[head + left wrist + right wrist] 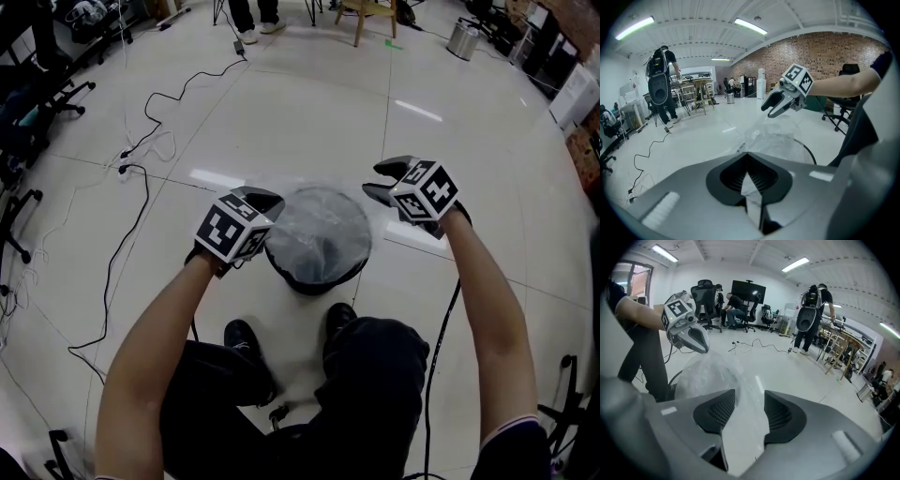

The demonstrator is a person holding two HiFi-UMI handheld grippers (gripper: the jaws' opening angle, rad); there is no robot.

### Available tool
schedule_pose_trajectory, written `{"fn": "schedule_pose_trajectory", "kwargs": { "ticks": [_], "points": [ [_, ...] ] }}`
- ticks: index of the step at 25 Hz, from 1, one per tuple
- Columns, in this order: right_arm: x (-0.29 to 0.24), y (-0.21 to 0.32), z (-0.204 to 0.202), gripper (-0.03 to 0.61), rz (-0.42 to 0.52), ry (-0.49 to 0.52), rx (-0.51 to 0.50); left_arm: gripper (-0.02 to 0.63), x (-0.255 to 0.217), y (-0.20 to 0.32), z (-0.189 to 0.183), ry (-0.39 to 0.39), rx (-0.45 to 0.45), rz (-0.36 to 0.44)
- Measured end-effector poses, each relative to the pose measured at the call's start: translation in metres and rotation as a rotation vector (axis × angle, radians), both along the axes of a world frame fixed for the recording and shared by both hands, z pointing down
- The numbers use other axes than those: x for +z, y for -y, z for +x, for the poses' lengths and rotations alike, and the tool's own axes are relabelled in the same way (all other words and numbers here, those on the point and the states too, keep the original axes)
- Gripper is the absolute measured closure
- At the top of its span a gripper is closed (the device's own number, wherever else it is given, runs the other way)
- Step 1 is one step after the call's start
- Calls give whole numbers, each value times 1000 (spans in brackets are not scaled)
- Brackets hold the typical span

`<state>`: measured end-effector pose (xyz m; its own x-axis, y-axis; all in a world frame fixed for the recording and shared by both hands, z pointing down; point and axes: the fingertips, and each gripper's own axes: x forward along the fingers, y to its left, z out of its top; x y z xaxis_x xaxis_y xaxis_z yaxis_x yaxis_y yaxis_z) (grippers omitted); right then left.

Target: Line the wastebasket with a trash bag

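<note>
Pinching clear film at the basket's (312, 282) left rim, the left gripper's (265, 201) fingers are closed on the bag (319, 223). Right gripper (380, 180) fingers gape wide, gripping nothing, by the right rim. Bag sits in the basket on the floor (309, 112); cuffing its edge likely remains.

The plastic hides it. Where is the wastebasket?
Head view, centre: the wastebasket stands on the floor between the left tongs and right tongs, just ahead of the person's shoes, a clear bag over its mouth.
</note>
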<state>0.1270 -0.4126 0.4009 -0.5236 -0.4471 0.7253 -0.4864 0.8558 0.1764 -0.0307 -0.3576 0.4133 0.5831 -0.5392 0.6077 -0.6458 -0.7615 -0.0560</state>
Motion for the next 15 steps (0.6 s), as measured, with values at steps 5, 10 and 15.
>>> {"fn": "schedule_pose_trajectory", "kwargs": {
  "ticks": [5, 10, 15],
  "points": [
    [24, 14, -1, 350, -65, -70, -27, 601, 5, -1, 3, -10, 3, -11],
    [38, 13, -4, 505, -88, -108, -61, 601, 11, 4, -3, -5, 6, -16],
    [23, 3, -9, 577, -43, -71, -81, 601, 10, 5, -9, 1, -9, -10]
  ]
}}
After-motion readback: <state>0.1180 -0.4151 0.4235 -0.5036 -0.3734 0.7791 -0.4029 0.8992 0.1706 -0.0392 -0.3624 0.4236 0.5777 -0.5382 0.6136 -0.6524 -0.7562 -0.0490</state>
